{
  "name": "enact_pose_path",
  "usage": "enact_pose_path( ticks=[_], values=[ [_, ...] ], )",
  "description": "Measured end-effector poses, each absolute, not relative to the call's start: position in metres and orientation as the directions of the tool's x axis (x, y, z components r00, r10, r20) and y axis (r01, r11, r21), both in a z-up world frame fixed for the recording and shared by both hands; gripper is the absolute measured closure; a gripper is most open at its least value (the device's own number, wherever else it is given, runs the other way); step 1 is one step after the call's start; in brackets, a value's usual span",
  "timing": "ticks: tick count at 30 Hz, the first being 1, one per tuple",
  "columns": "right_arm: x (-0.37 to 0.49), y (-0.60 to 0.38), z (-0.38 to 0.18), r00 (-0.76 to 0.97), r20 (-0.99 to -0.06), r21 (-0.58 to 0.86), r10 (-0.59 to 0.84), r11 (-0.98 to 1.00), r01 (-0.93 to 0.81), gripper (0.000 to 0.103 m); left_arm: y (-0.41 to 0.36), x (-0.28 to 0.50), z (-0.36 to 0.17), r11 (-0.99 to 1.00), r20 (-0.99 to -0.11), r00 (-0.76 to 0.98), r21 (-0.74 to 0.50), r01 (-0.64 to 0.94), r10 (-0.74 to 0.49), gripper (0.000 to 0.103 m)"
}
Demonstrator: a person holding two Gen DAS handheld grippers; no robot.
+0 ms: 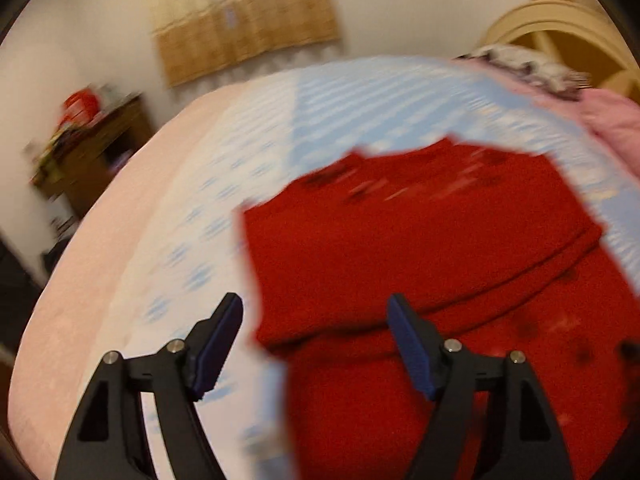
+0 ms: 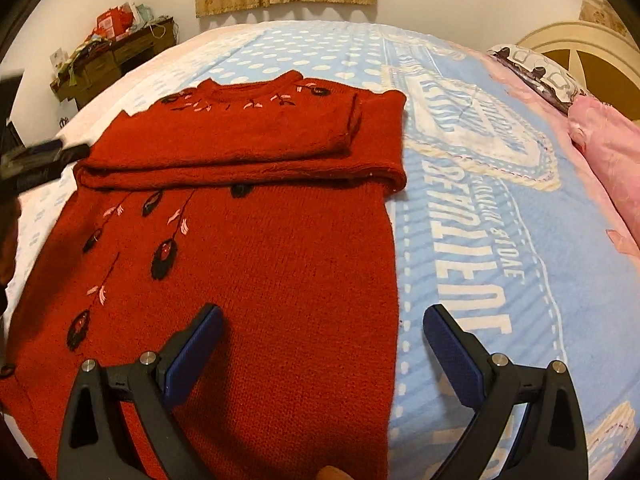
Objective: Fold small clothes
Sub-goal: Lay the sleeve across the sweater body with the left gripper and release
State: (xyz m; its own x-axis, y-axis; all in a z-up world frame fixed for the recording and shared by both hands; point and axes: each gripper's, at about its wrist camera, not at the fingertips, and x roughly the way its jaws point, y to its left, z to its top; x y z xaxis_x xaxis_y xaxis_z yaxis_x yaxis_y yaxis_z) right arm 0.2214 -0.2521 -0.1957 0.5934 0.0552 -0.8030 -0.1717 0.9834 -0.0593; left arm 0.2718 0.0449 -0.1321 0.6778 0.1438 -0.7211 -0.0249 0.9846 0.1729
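My left gripper (image 1: pixel 316 344) hangs released over the near left edge of the red sweater (image 2: pixel 248 248), nothing between its fingers. My right gripper (image 2: pixel 322 344) gapes empty across the sweater's right edge. On the blue blanket (image 2: pixel 500 208), the sweater has both sleeves folded across its chest; I judge the body fold remains. No containers visible.
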Motion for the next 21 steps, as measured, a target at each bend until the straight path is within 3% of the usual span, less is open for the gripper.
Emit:
enact_pose_path(
  ticks=[5,7,11,15,21],
  values=[
    [0.221,-0.25,-0.195,0.601,-0.799,-0.096,0.025,0.981,-0.168,0.003,0.079,0.278,-0.163,0.995,-0.791,0.605,0.037,-0.092,0.086,0.025],
    [0.22,-0.251,-0.193,0.604,-0.797,-0.105,0.013,0.981,-0.16,0.003,0.078,0.284,-0.167,0.995,-0.797,0.599,0.022,-0.096,0.076,0.019],
    [0.217,-0.256,-0.18,0.632,-0.775,-0.099,0.016,0.984,-0.147,0.003,0.088,0.288,-0.164,0.99,-0.788,0.613,-0.04,-0.131,0.049,0.019],
    [0.228,-0.264,-0.165,0.614,-0.789,-0.081,0.028,0.986,-0.148,0.003,0.11,0.29,-0.177,0.973,-0.798,0.602,-0.156,-0.168,-0.024,0.01],
    [0.28,-0.281,-0.136,0.644,-0.763,0.014,0.057,0.997,-0.071,0.003,0.107,0.289,-0.181,0.978,-0.791,0.611,-0.141,-0.153,-0.019,0.003]
  ],
)
